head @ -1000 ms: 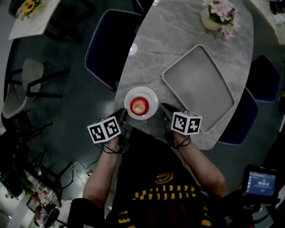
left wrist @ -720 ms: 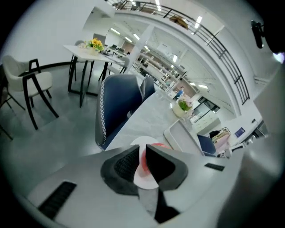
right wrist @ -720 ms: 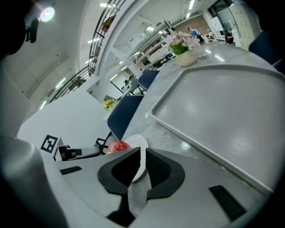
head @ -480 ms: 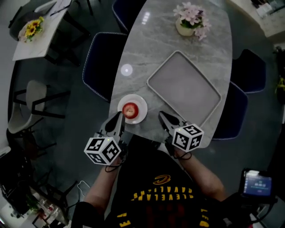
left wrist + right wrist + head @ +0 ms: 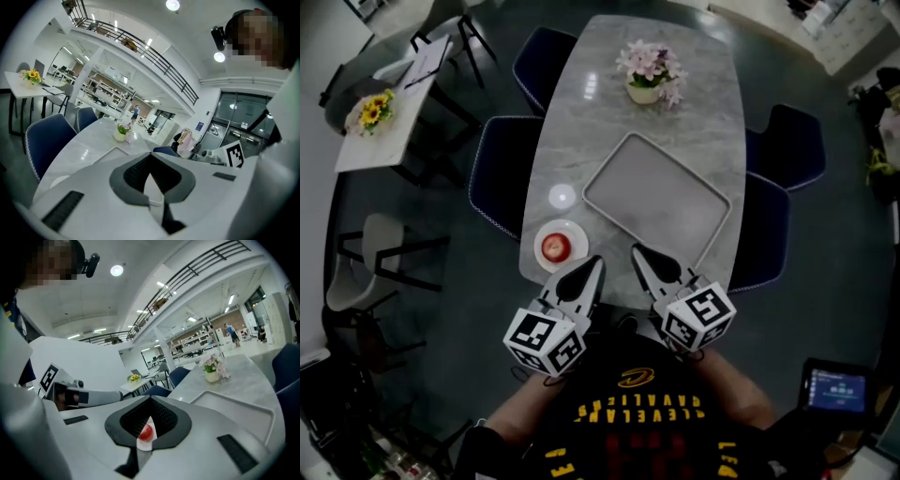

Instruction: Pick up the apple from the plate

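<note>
Lying on one white plate near the table edge, one apple is seen; the left gripper and right gripper are held closed, empty (one tray beside).

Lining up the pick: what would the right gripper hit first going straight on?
Probably not the apple, which sits below the line of the right gripper; more likely the blue chair beyond. Depth unclear.

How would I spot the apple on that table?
On the long grey marble table, look at the end nearest the person, left of the big tray. The apple lies on a small white plate there: the only red thing on the table.
</note>
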